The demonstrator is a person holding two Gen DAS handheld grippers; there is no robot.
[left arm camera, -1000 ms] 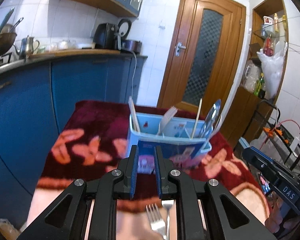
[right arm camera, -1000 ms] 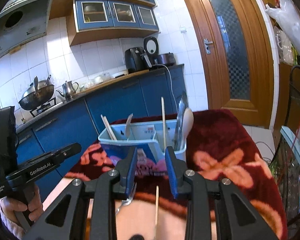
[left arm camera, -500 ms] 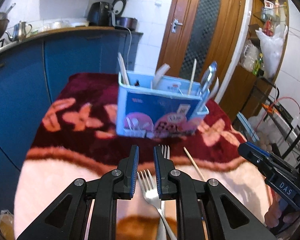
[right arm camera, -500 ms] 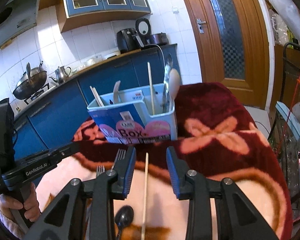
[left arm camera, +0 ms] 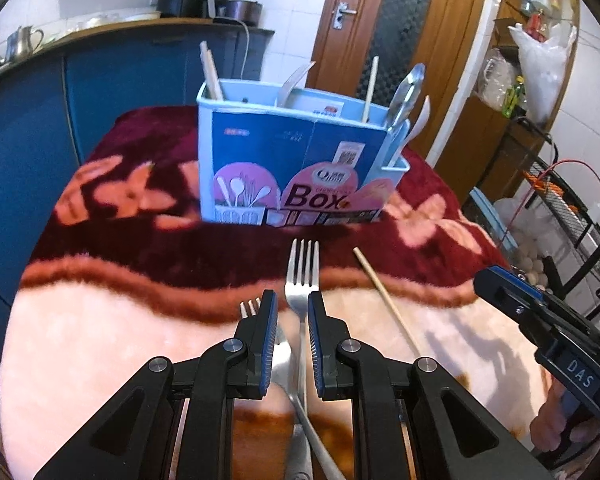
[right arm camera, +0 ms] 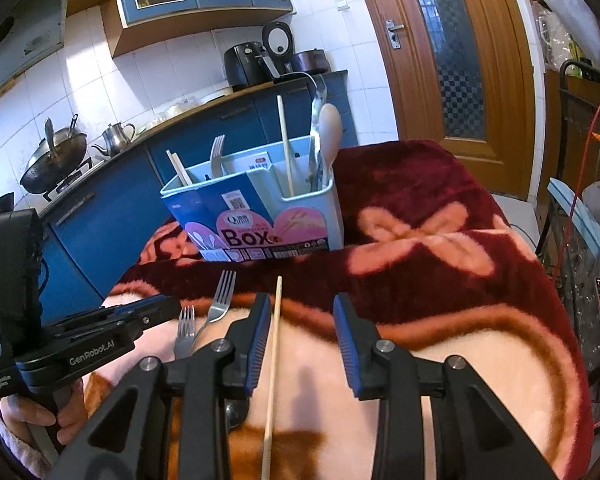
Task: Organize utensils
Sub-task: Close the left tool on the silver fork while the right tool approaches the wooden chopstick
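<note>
Left gripper (left arm camera: 292, 305), fingers narrow, straddles fork (left arm camera: 302, 271) before utensil box (left arm camera: 296, 160); right gripper (right arm camera: 301, 308), fingers moderately apart, over chopstick (right arm camera: 273, 352), gripping nothing

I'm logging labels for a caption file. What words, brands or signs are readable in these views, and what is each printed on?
"Box": front of the pale blue utensil organiser box.
"GenRobot.AI": side of the black left gripper.
"DAS": blue-edged black body of the right gripper.
Small print and QR code on the box, and white text on the left gripper's handle: too small to read.
</note>
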